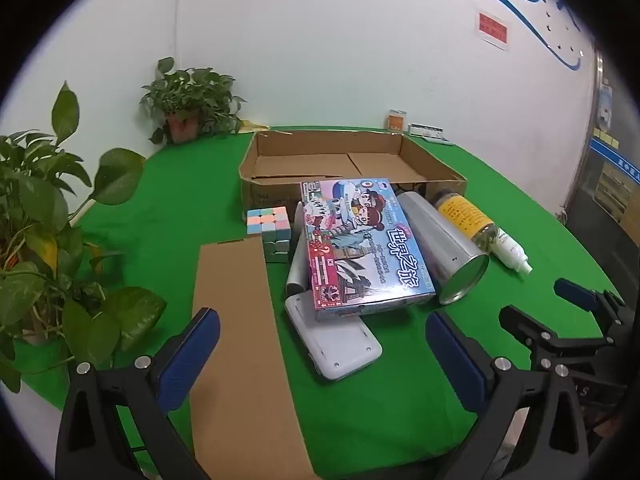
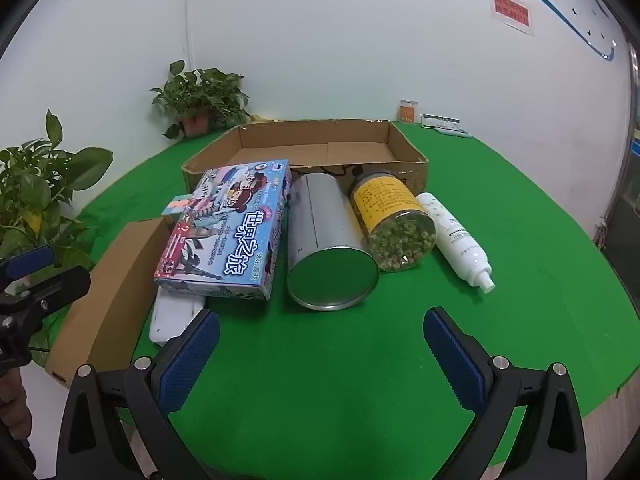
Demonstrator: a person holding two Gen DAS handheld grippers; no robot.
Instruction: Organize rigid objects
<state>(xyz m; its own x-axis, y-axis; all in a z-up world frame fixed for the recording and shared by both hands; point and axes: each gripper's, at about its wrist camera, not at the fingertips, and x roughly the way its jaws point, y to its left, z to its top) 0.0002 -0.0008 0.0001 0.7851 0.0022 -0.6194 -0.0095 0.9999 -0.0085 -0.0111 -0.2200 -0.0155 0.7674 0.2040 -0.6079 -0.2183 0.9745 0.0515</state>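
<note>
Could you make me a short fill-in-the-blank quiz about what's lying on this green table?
1. The silver can lies on its ____.
2. The cardboard tray at the back holds ____.
3. The board game box rests partly on a ____ gadget.
4. Both the left claw and right claw are ____.

Answers: side; nothing; white; open

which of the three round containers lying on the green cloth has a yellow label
The clear jar in the middle, filled with dried greenish buds. The metal can beside it is plain silver, and the spray bottle is white.
</note>
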